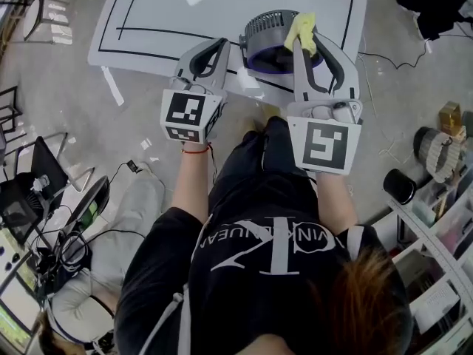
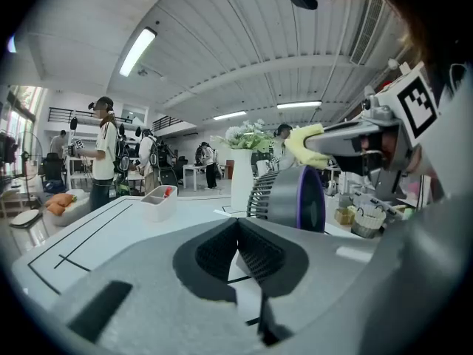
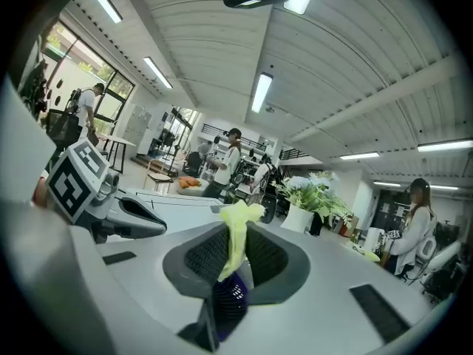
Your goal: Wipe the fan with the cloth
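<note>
One fan [image 1: 267,41], one cloth [image 1: 301,28], one table [image 1: 222,6], one left claw [image 1: 219,46], one right claw [image 1: 311,48].

Head view looks steeply down; both gripper views share the fan [image 1: 266,29].

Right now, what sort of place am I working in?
Probably an open-plan lab or recording workshop: a white table marked with black lines, loose cables beside screens on the floor, and other people standing about under strip lights.
</note>
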The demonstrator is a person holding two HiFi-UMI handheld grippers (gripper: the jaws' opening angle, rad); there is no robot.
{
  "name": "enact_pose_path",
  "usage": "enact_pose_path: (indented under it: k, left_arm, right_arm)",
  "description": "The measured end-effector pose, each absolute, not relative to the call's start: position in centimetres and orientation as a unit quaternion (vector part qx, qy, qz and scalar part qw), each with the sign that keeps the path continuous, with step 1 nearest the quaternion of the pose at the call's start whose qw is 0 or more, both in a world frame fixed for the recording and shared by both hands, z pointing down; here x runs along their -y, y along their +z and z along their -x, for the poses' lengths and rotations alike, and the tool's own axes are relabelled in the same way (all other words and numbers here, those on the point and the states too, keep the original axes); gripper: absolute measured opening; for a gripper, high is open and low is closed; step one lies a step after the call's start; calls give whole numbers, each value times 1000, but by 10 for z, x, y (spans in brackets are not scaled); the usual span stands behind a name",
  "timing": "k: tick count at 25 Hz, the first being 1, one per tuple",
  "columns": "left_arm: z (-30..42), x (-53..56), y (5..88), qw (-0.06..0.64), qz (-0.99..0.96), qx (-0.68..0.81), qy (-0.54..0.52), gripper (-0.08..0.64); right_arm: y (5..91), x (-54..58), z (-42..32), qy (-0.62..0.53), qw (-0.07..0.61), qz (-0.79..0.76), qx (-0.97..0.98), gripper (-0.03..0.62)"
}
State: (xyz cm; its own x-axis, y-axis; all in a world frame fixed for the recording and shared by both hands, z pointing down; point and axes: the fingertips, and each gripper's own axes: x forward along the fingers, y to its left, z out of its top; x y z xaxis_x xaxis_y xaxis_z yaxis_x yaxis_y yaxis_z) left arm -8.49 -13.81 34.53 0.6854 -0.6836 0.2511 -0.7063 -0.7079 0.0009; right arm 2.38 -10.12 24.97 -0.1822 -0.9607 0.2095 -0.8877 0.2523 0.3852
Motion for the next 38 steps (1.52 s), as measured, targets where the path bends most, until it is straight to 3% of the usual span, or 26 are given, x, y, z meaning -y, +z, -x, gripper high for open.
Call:
enact_pose_path:
  k: [12, 25, 32, 38]
  left_arm:
    - [79, 160, 337, 47, -912, 393, 105, 11]
    - [65, 160, 348, 58, -917, 379, 108, 11]
    - [77, 163, 347, 61, -914, 387, 104, 11]
    - [88, 159, 344, 48, -906, 405, 112, 11]
  right_arm:
    - [271, 91, -94, -50, 224, -648, 726, 54]
    - [298, 88, -123, 38, 186, -672, 716, 54]
    - [252, 106, -75, -69, 188, -626, 754, 55]
    - [242, 119, -23, -116, 234, -558, 788, 55]
